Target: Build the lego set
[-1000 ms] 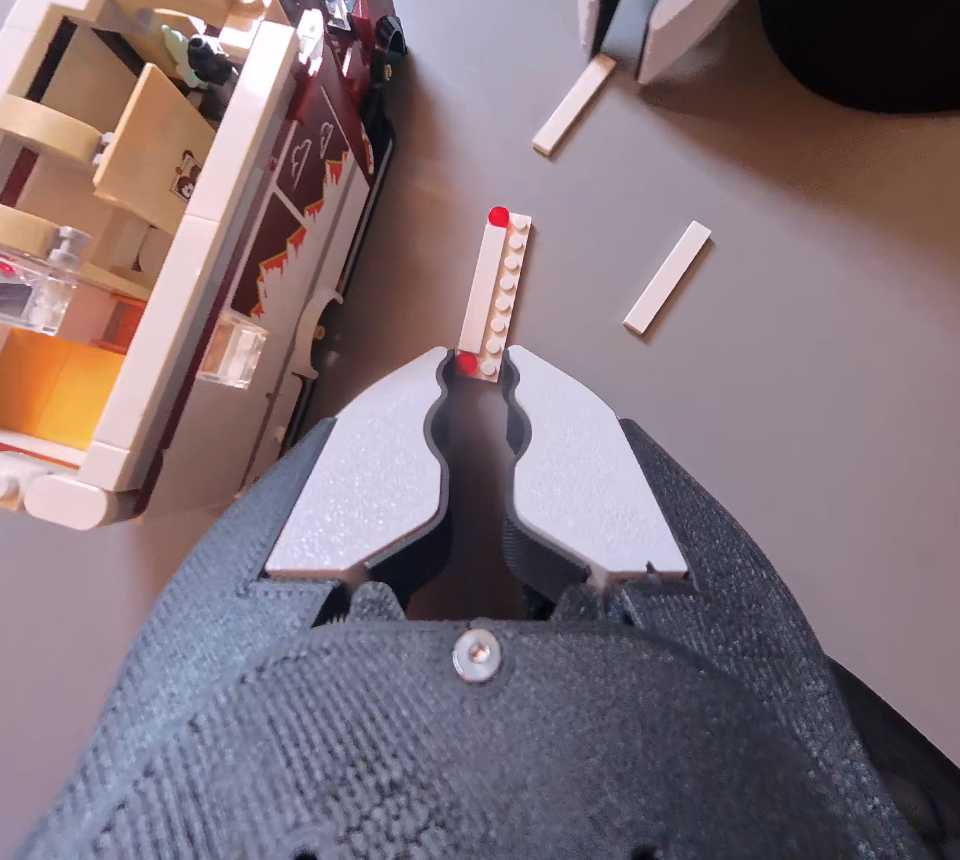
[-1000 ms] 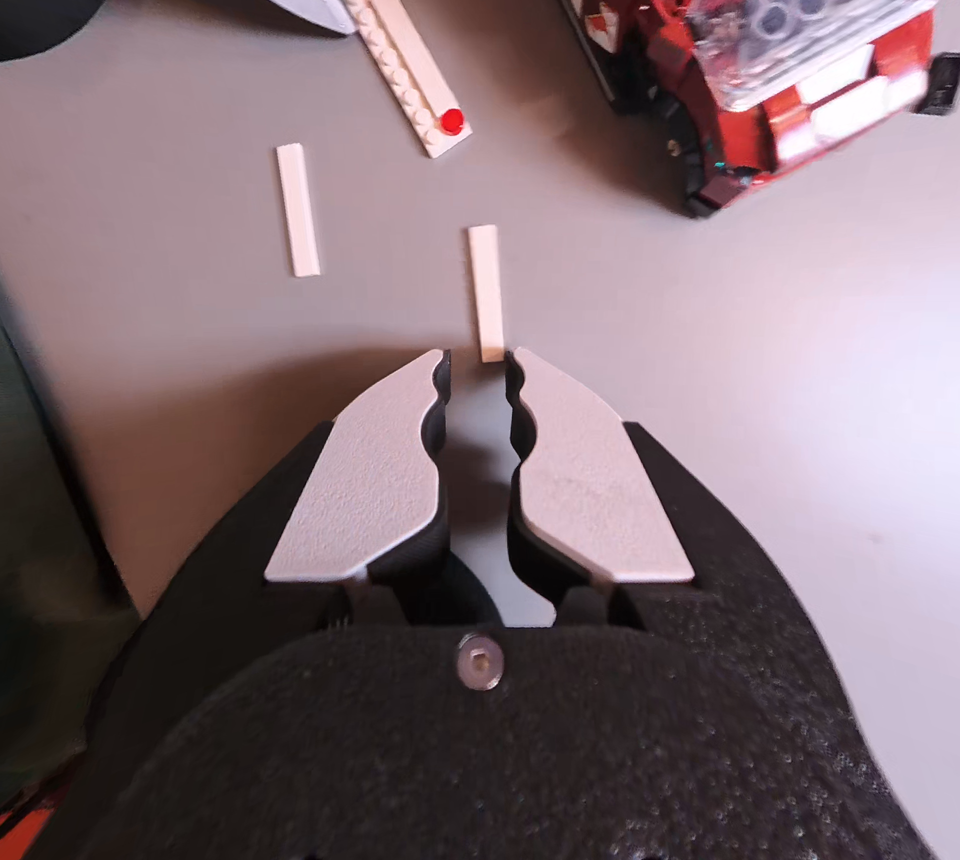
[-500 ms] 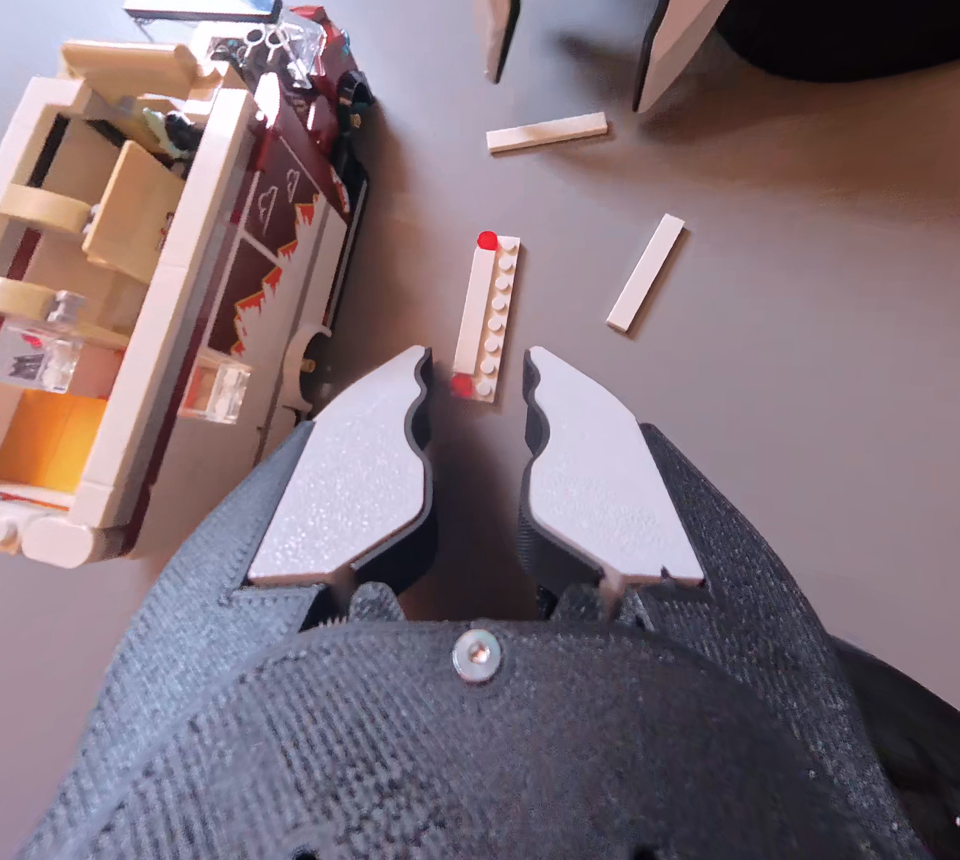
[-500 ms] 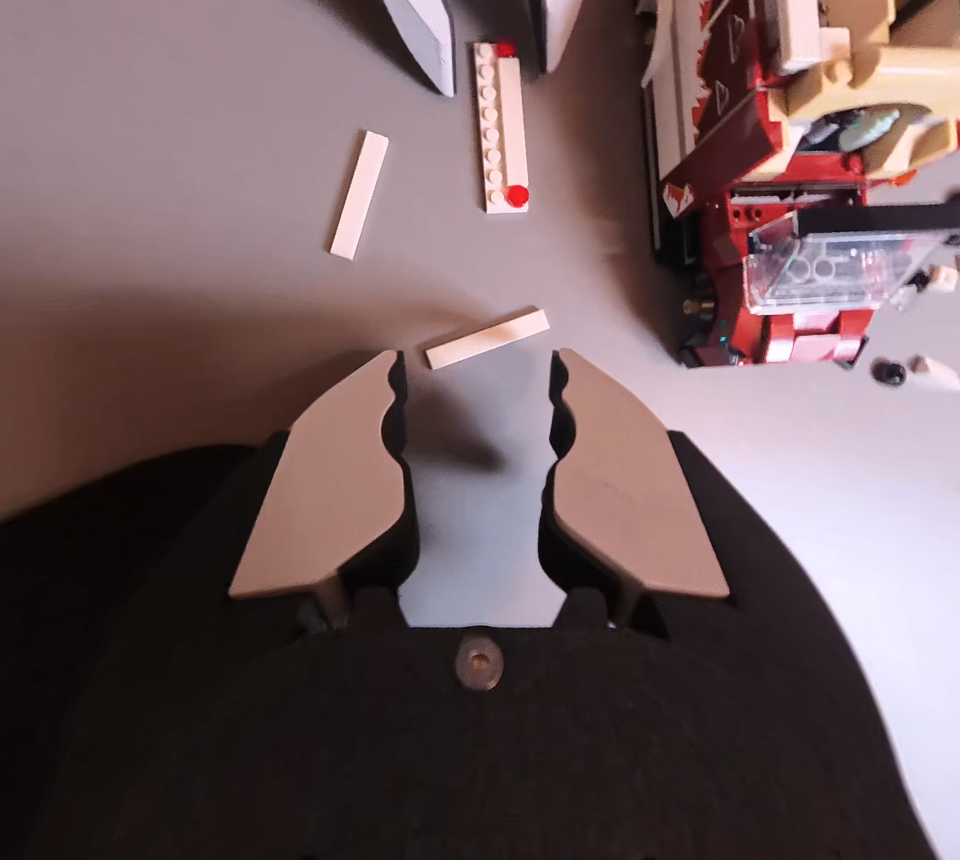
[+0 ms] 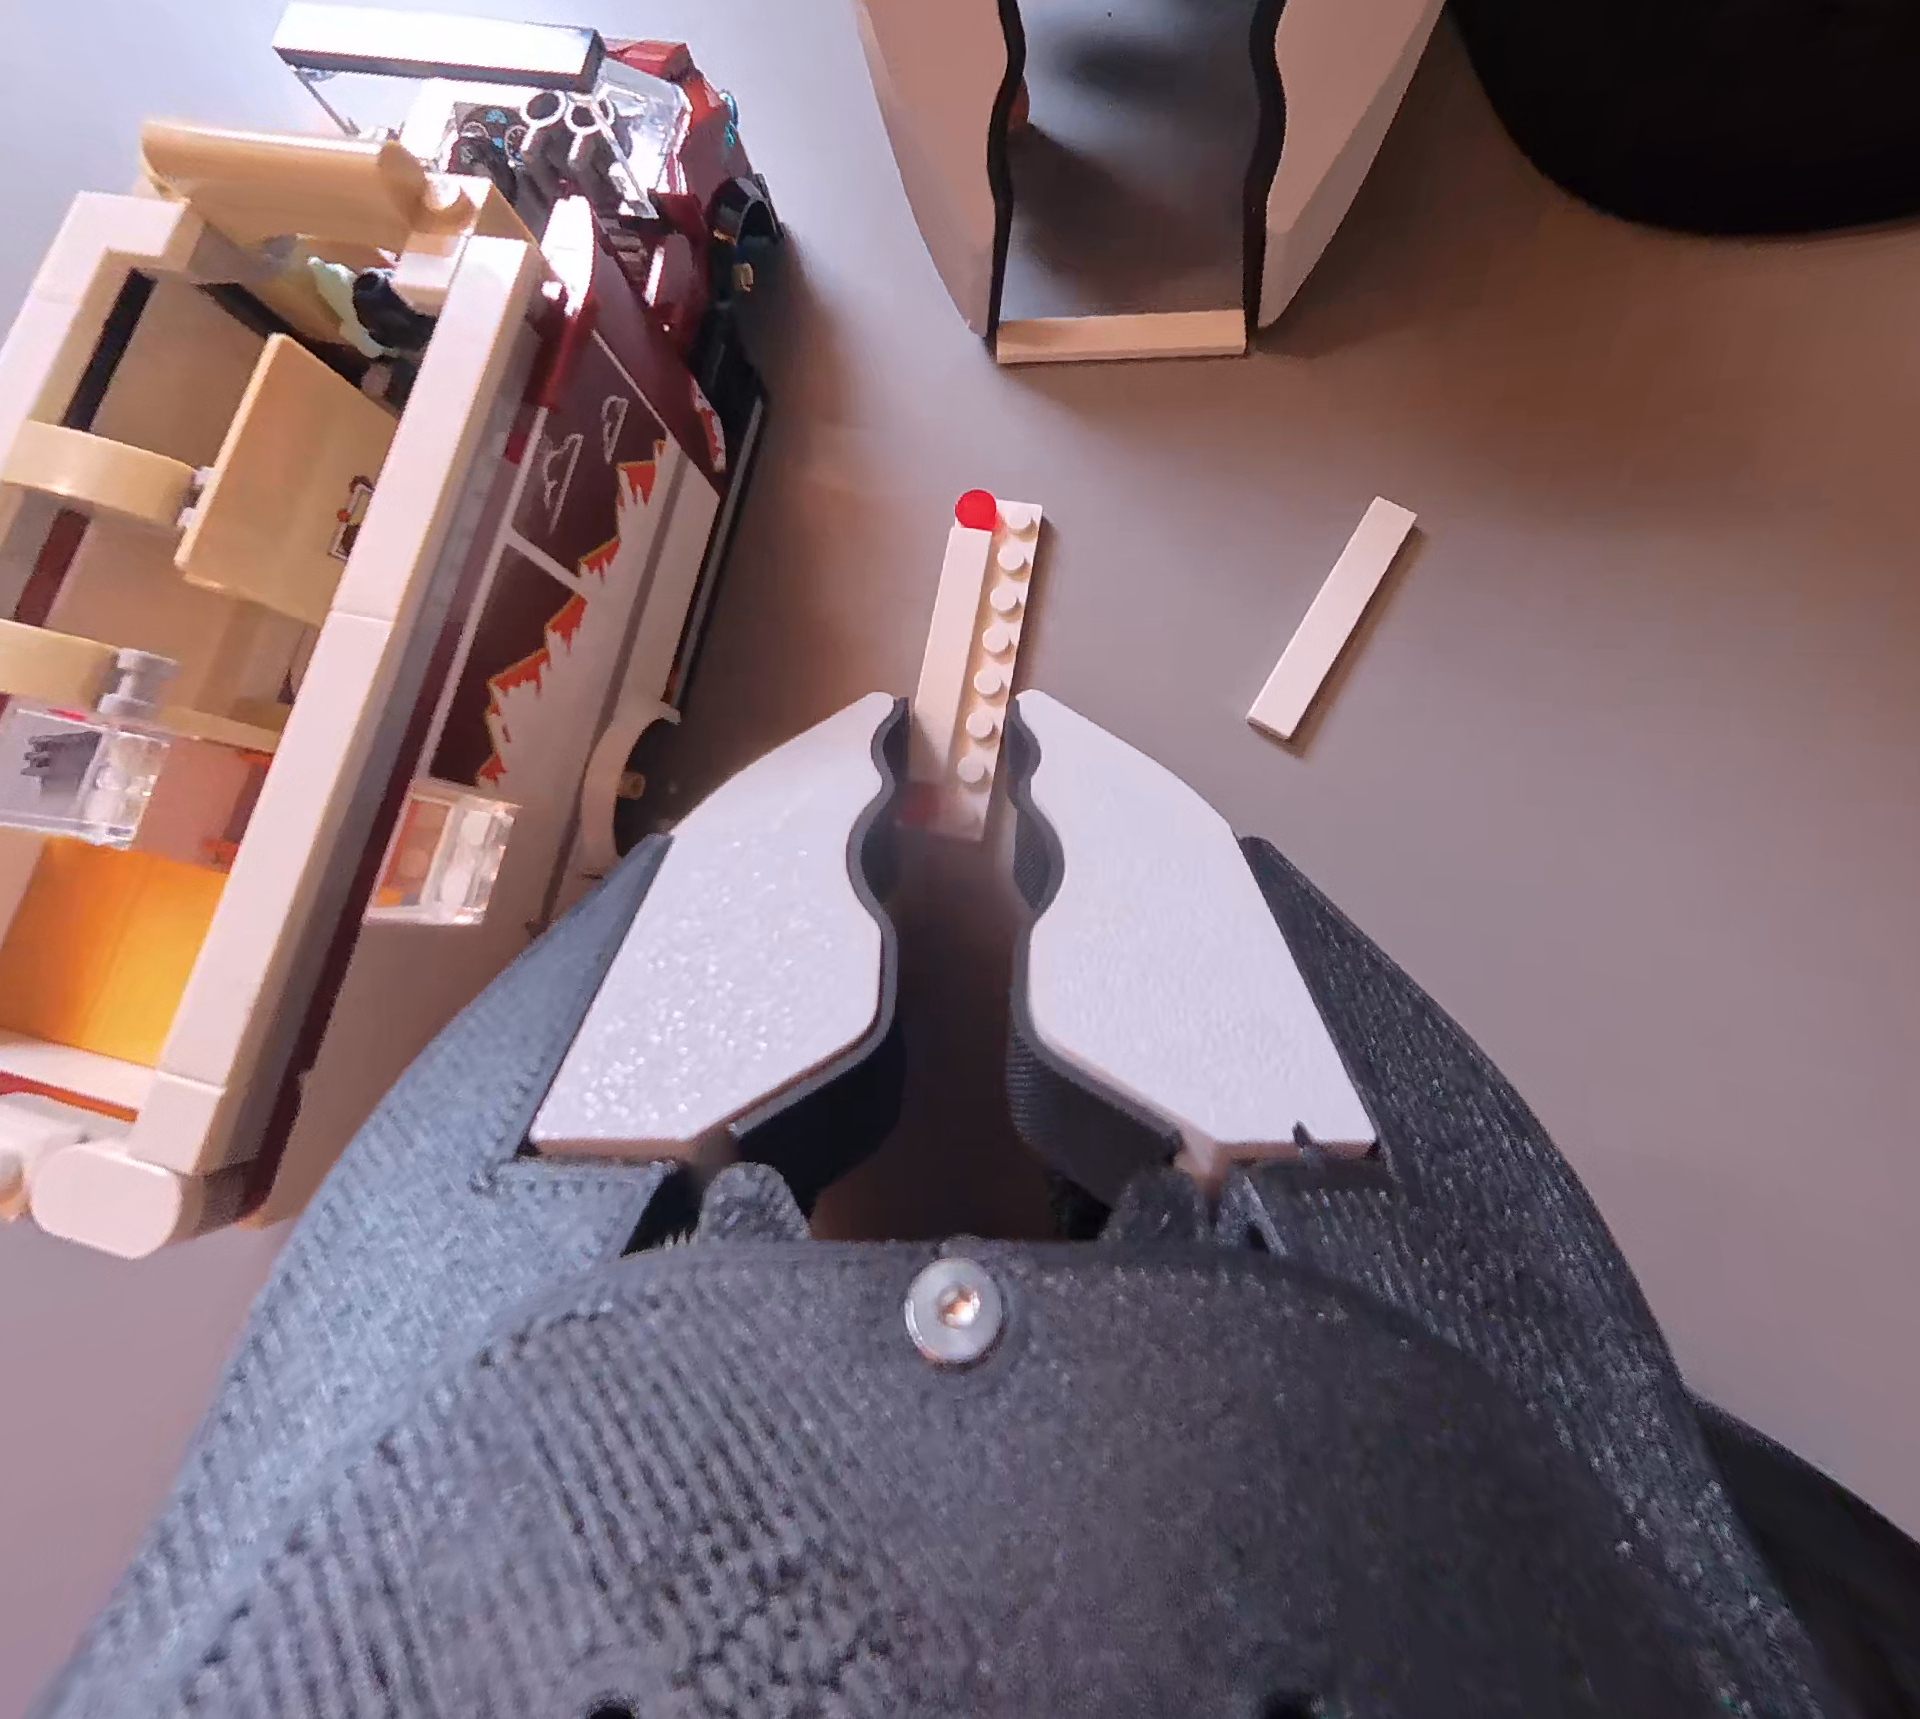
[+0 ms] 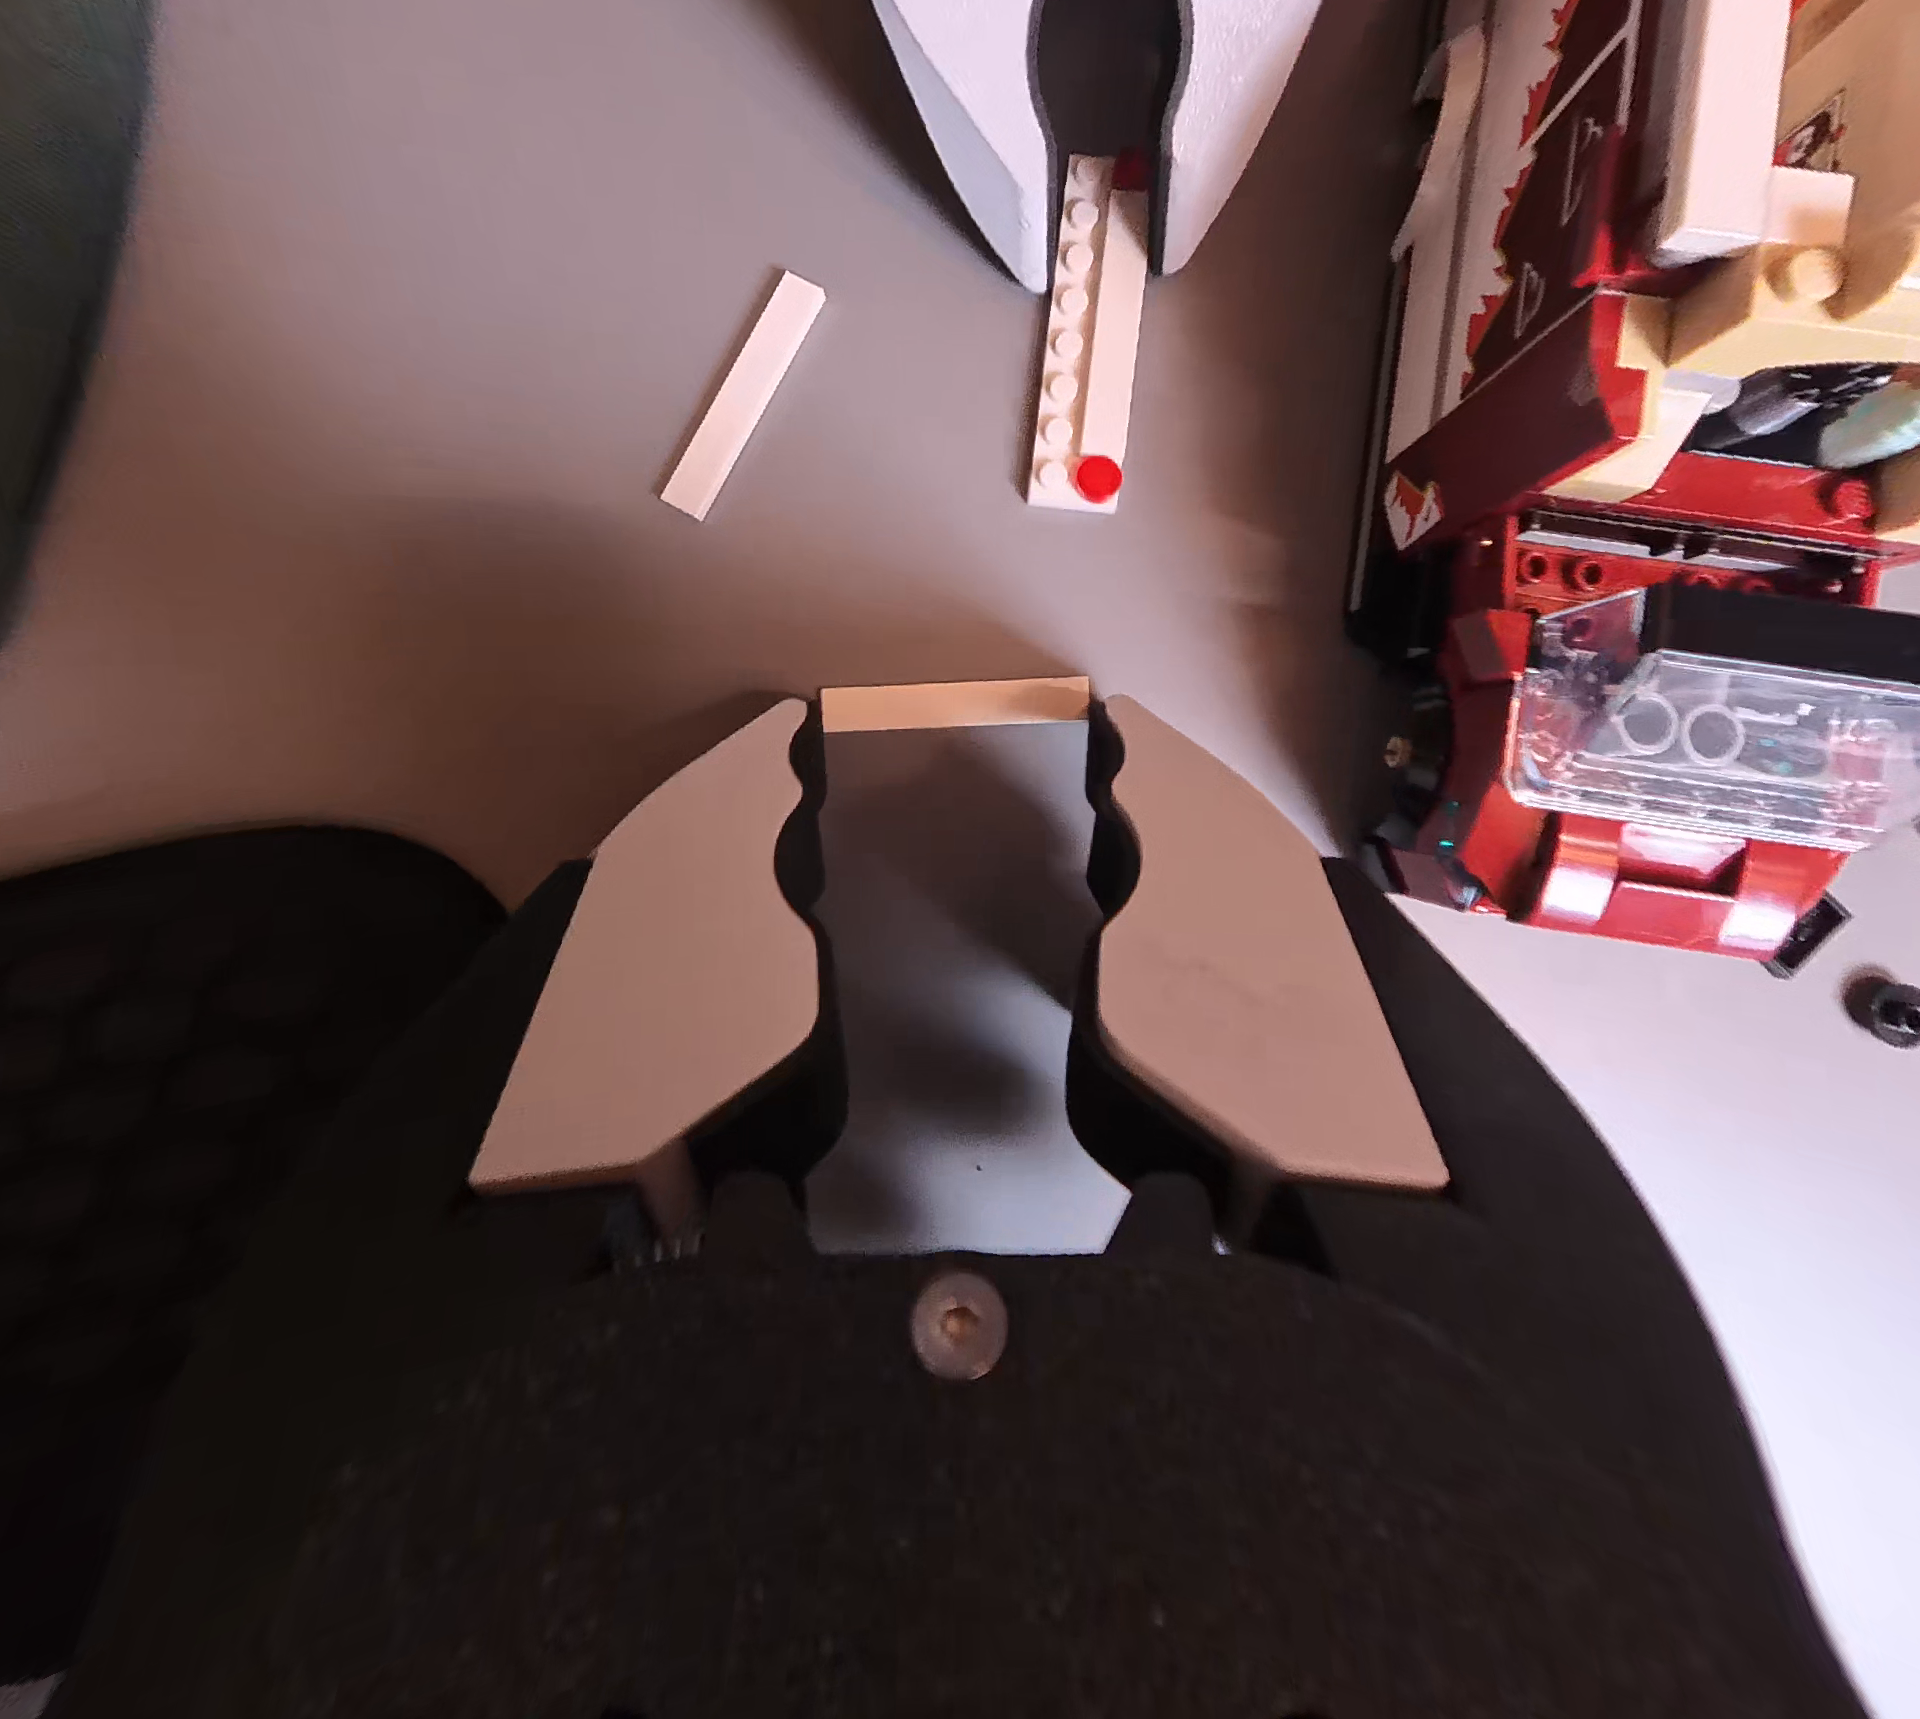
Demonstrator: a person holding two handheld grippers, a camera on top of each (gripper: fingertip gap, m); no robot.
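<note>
White studded plate [image 5: 982, 661] with red round studs lies on the grey table [image 5: 1558, 838] beside the brick van [image 5: 312, 526], its near end clamped by the left gripper [image 5: 951, 734], while the right gripper [image 6: 954, 713] grips a flat white tile [image 6: 954, 703] endwise.

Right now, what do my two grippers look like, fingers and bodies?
Both match: left gripper and right gripper have pale grey, textured fingers with wavy black inner pads, on black, coarsely ribbed bodies with one silver screw. No cables show.
</note>
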